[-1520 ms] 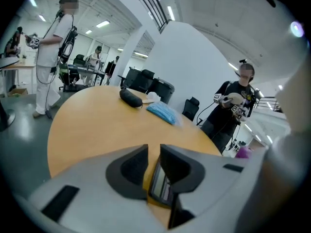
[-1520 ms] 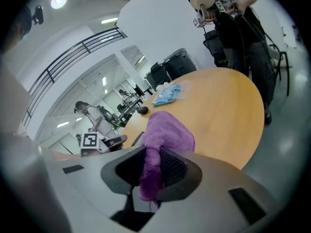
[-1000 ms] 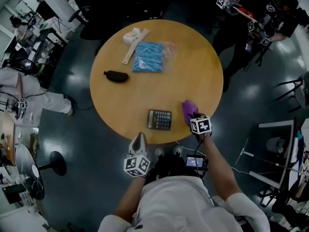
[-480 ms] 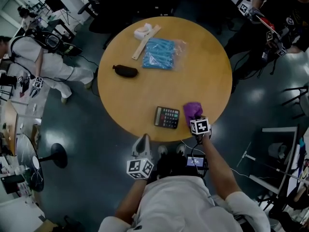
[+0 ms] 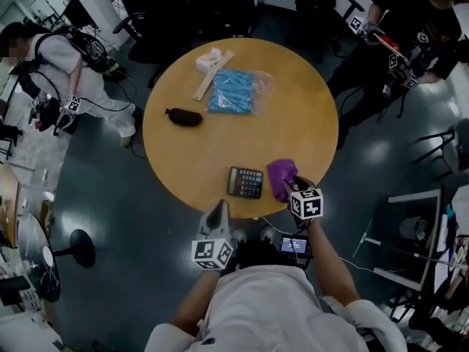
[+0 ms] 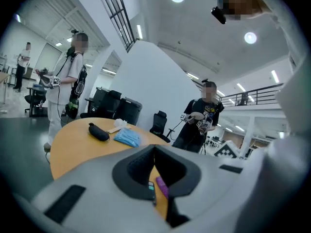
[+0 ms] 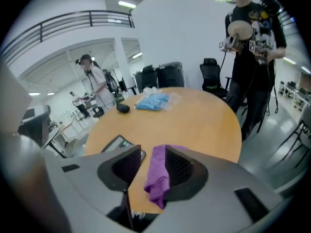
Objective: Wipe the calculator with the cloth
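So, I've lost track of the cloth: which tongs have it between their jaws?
The right tongs: their jaws have just been opening and stand apart with the purple cloth between them. The left tongs are shut and empty.

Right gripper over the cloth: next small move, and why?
Probably lower the right gripper and close it on the purple cloth. Its jaws have just been opening and stand apart with the cloth between them, not clamped. The cloth lies on the table just right of the calculator, so it likely needs gripping before any wipe.
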The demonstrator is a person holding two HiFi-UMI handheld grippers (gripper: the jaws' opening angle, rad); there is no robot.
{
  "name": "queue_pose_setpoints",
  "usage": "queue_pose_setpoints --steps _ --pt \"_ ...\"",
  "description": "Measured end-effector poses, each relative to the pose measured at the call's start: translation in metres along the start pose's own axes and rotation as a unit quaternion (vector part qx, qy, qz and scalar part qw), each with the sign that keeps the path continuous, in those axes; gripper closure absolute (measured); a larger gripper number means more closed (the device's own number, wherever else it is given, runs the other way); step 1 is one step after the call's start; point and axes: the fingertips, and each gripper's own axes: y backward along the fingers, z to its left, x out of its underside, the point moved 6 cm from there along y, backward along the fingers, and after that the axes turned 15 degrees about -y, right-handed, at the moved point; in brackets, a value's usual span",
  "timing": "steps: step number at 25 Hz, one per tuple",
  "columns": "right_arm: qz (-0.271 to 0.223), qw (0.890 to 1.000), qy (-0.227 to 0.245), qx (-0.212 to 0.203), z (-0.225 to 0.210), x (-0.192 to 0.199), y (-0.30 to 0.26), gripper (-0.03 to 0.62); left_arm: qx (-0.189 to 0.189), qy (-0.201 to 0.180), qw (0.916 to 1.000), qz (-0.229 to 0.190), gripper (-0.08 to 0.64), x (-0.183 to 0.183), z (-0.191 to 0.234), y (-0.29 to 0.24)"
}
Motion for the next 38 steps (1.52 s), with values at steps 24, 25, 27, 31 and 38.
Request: queue_pose_setpoints --steps 24,25,27,31,38 --pt "-0.33 0.94 0.034 -0.072 0.093 -0.017 0.215 0.575 0.06 -0.106 0.9908 -0.06 0.552 -0.089 -0.069 0.027" --pt "-0.331 0.94 0.033 -0.072 0.094 -0.017 0.215 0.575 0.059 -0.106 0.9909 -0.059 0.552 -0.089 -0.069 0.028" --pt "-0.332 0.94 0.033 -0.074 0.096 -0.017 0.216 0.575 0.058 -0.105 0.9909 -0.06 0.552 -0.088 -0.067 0.03" --pt "-0.33 0.94 0.039 -0.075 0.1 -0.016 0.214 0.575 0.058 -0.106 0.9909 -0.061 0.552 -0.088 -0.064 0.031" --pt "-0.329 0.941 0.04 -0.069 0.098 -0.015 0.215 0.577 0.061 -0.102 0.9913 -0.057 0.552 -0.085 -0.064 0.031"
